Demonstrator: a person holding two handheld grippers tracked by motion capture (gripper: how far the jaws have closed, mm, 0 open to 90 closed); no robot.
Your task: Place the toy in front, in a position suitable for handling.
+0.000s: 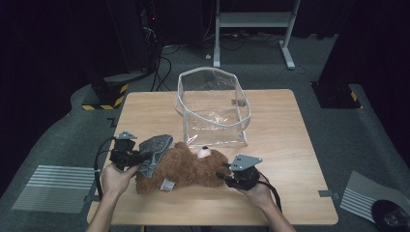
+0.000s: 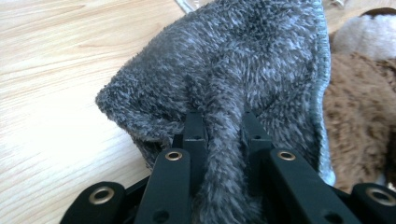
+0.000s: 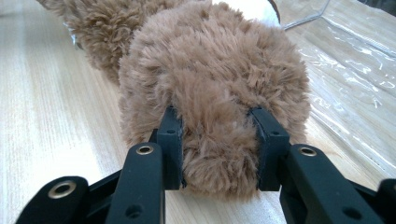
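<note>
A brown teddy bear (image 1: pixel 186 169) lies on its back across the near part of the wooden table (image 1: pixel 280 145). A grey fuzzy cloth (image 1: pixel 155 150) drapes over its left end. My left gripper (image 1: pixel 137 157) is shut on a fold of that grey cloth (image 2: pixel 224 93), pinched between the black fingers (image 2: pixel 194 133). My right gripper (image 1: pixel 224 175) is shut on the bear's head, and the brown fur (image 3: pixel 215 93) bulges between its two pads (image 3: pixel 170 140).
A clear plastic bag (image 1: pixel 215 106) stands open just behind the bear, in the middle of the table; its creased clear side (image 3: pixel 355 65) lies close on the right in the right gripper view. Bare table stretches to the right and front.
</note>
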